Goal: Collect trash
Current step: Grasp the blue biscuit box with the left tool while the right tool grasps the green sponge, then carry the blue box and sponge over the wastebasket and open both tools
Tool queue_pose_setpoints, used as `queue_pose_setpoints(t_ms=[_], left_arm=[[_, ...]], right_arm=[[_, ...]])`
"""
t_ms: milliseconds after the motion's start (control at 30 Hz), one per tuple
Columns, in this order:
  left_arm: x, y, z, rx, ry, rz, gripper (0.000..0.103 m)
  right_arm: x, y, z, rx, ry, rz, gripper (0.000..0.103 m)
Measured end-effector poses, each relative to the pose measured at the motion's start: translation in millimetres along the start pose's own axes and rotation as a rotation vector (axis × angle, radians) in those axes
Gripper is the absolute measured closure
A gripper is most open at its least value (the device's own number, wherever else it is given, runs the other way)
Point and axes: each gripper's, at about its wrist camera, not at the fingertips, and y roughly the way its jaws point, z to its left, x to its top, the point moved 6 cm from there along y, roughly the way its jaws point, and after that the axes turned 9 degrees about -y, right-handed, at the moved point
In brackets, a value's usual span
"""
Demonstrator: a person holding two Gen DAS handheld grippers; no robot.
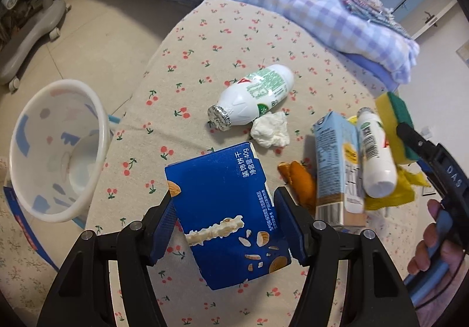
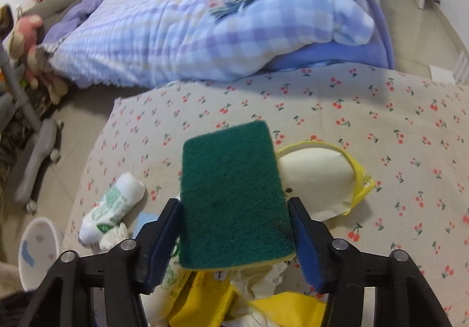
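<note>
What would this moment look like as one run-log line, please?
left gripper: shut on blue box | right gripper: shut on sponge | bin: holds neither

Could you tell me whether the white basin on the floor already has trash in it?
No, the white basin shows only its patterned inside, with nothing lying in it.
</note>
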Motion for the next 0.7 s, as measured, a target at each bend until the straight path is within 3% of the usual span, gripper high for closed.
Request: queue_pose_setpoints(t_ms=[200, 333, 700], left_arm=[[1.7, -23.0, 9.4, -0.042, -0.018, -0.045, 0.036], [7.7, -40.2, 29.3, -0.027, -0.023, -0.100, 0.035], [35.4, -55.9, 142.8, 0.089, -0.104, -0.173, 0.035]], right_arm=[[3.9, -38.2, 7.5, 0.031, -0.004, -0.091, 0.044], [3.2, -68.2, 26.4, 0.059, -0.027, -0.126, 0.044], [-33.8, -48.0, 131.7, 0.264, -0.093, 0.014, 0.044]])
